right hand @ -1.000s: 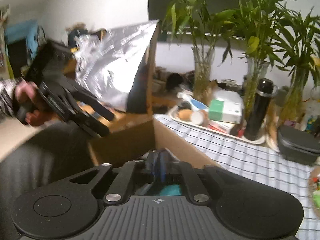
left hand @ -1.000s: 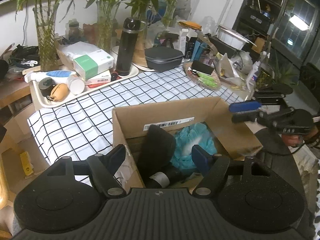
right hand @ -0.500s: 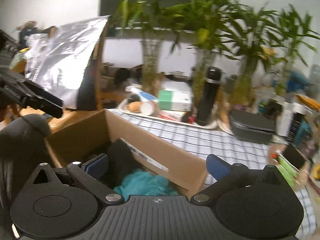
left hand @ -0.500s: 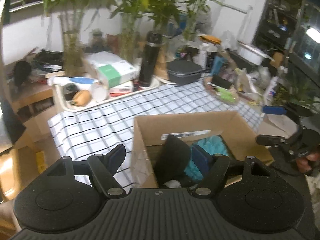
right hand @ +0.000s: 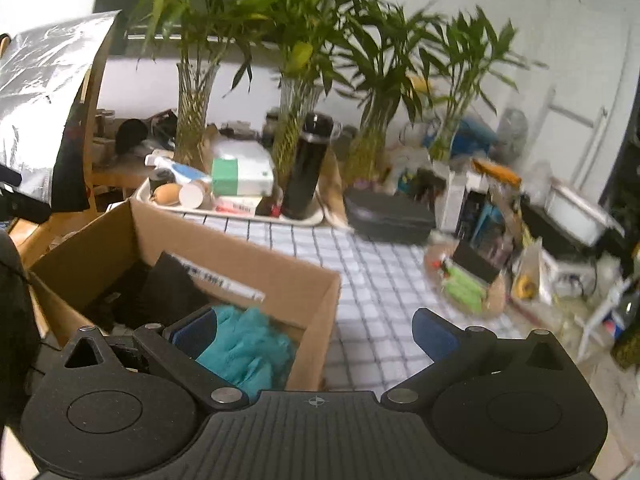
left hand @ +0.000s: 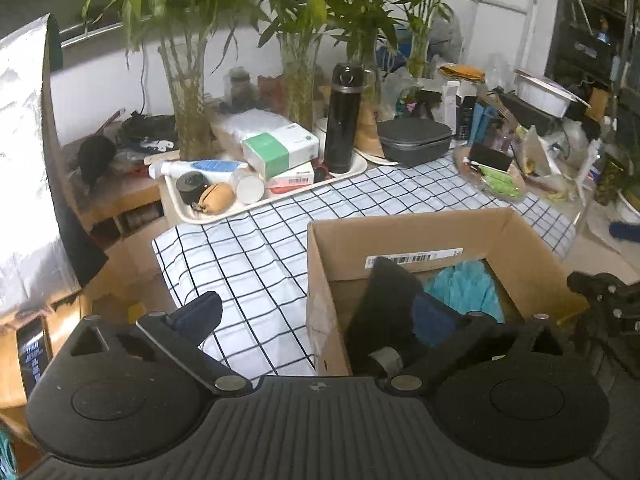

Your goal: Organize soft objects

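Observation:
An open cardboard box (left hand: 404,228) stands on the checked tablecloth. Inside it lie a teal fluffy soft item (left hand: 464,288) and a black soft item (left hand: 384,304). The box (right hand: 248,256), the teal item (right hand: 244,352) and the black item (right hand: 168,292) also show in the right wrist view. My left gripper (left hand: 316,316) is open and empty, hovering over the box's near left corner. My right gripper (right hand: 316,332) is open and empty, over the box's right wall. The right gripper's body (left hand: 600,300) shows at the left view's right edge.
A white tray (left hand: 188,216) behind the box carries a black flask (left hand: 344,120), a green-and-white carton (left hand: 280,148) and small items. A dark lidded case (left hand: 416,140), glass vases with bamboo (left hand: 188,108) and clutter line the back. A foil-covered panel (left hand: 24,168) stands left.
Both grippers have pulled back and upward from the box. The right gripper, shut a second ago, has opened and swung right toward the table. The left gripper stayed open.

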Tool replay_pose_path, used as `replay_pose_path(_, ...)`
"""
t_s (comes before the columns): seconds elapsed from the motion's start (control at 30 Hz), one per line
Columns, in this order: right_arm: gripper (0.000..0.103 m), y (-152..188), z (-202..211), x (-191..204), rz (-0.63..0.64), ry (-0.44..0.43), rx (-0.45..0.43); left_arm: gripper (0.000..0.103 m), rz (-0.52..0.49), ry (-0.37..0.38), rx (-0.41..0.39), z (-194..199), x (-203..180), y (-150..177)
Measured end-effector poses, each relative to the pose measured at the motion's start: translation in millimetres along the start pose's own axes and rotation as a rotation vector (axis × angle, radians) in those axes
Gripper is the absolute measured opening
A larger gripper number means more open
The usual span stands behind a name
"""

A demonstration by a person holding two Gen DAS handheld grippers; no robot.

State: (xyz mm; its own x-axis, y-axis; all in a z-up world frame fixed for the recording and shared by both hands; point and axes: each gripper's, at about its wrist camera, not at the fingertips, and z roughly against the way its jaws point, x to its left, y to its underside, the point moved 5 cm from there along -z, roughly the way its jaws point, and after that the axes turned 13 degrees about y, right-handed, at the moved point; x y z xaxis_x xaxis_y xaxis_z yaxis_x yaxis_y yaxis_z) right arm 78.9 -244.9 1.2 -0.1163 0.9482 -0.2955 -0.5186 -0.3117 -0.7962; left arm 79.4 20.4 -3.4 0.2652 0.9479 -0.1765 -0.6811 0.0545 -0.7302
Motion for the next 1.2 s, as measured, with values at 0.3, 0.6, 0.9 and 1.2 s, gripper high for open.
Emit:
replay_pose_path(0.3, 0.103, 13, -1, 13, -0.145, -0.037, 0.257, 0.103, -0.036, -0.07, 0.07, -6, -10, 14)
replay_pose_path(0.6, 0.103, 18, -1, 29, -0.128, -0.041, 0.338, 0.103, -0.037, -0.097, 0.159, -13, -16, 27)
replay_pose_path(0.9, 0.103, 22, -4, 40, -0.114, -0.036, 0.379, 0.103, 0.003, -0.094, 0.247, -18, -17, 38)
replay_pose_path(1.2, 0.103, 24, -5, 39, -0.104, -0.036, 0.395, 0.103, 0.059, -0.088, 0.288, -21, -15, 44)
